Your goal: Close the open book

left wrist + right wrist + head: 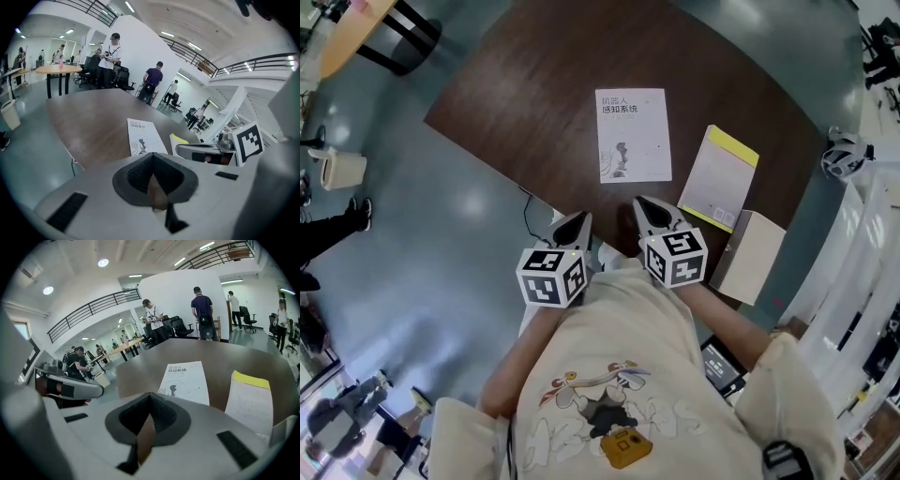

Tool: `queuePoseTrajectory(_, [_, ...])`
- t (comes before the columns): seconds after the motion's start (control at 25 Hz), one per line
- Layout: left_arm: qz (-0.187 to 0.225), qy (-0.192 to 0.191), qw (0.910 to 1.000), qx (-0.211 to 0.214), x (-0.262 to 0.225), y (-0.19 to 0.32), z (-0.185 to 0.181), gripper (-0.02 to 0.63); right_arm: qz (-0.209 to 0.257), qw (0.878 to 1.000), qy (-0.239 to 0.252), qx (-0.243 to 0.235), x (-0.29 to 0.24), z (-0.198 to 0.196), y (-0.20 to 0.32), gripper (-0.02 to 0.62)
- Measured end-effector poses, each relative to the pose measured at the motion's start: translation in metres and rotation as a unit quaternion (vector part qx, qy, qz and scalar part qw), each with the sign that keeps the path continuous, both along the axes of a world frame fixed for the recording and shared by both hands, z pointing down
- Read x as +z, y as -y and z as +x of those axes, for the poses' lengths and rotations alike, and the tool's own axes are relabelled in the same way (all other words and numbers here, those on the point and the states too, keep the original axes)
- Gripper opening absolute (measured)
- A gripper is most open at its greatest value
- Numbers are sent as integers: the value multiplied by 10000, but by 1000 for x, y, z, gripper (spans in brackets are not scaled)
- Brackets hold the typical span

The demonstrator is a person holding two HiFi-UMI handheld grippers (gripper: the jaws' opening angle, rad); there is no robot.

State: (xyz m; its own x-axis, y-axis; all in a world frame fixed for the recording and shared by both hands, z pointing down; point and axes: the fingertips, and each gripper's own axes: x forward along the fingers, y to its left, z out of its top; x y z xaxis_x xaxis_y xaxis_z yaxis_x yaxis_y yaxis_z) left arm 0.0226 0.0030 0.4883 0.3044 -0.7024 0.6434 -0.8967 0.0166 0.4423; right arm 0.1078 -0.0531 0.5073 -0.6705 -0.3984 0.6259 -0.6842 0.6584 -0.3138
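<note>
Already the white book lies shut and flat, cover up, on the dark bench, just left of a yellow-edged pad. The left gripper and right gripper hang by the bench's near edge, each with its fingers pressed together on nothing. The closing looks done, so the sound course is to keep both clear of the cover and check that no page lifts.
</note>
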Motion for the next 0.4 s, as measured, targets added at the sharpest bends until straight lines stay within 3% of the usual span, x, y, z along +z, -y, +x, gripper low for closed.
queuePoseTrajectory(0.4, [-26,-40,10000,7,-14,-11,14,6,-6,10000,-36,-19,-13,11,-20,5])
